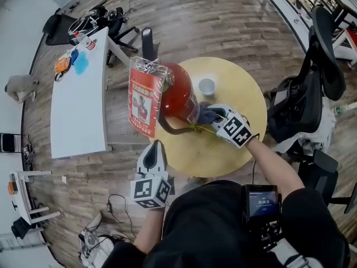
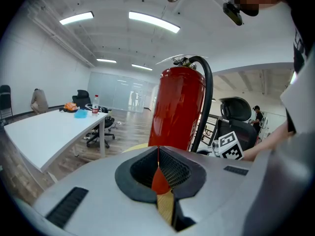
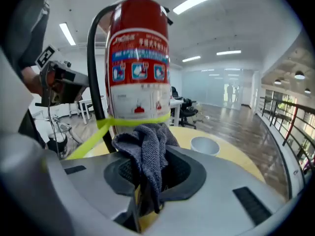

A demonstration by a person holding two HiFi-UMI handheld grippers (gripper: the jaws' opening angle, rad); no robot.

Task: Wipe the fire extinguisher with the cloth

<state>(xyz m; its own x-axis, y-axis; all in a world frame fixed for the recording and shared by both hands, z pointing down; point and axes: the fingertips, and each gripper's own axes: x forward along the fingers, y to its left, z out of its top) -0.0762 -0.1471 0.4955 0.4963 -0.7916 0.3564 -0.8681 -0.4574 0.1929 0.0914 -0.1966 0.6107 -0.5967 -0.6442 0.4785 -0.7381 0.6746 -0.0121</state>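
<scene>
Your right gripper point(image 1: 215, 115) is clenched on the cloth point(image 3: 147, 151), a grey-blue knitted one. The cloth bulges out between the two jaws and is pinched firmly there. In the right gripper view its free end lies against the low part of the fire extinguisher point(image 1: 177, 91), just under the yellow band point(image 3: 133, 121) that goes around the cylinder. The extinguisher stands upright on the round yellow table point(image 1: 223, 149), near the table's left edge as you see it from the head view. Its black hose point(image 3: 93, 68) runs down along the side that faces your left hand. A small white cup point(image 1: 207, 86) stands on the table just beside the extinguisher, on the far side of your right gripper, and it does not touch either of them.

Your left gripper point(image 1: 154, 152) hangs off the table's near edge, apart from the extinguisher and pointed toward it. Its jaws are pressed together with only a thin slit between them, and nothing is held there. A long white desk point(image 1: 78, 105) stands well apart on your left.
</scene>
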